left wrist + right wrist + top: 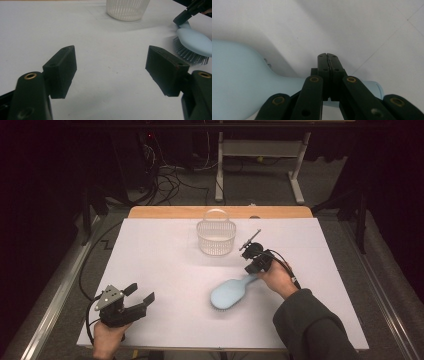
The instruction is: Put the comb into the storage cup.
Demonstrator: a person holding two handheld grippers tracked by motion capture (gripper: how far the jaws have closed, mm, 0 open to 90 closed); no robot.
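Note:
A light blue hairbrush (227, 294) lies bristles down on the white sheet, its handle pointing up and to the right. My right gripper (251, 269) is over the handle end. In the right gripper view its jaws (328, 56) are pressed flat together with no gap, and the brush handle (237, 80) crosses beneath them. My left gripper (141, 293) rests near the front left of the table, wide open with nothing in it (111, 67). From the left gripper view the brush (195, 41) lies at far right, with the right gripper's tip (182, 18) at its handle.
A white slatted basket (216, 237) with a hoop handle stands at the back middle of the table (150, 245) and appears in the left gripper view too (127, 10). A cable trails from each gripper. Beyond the table are a desk frame and cords on the floor.

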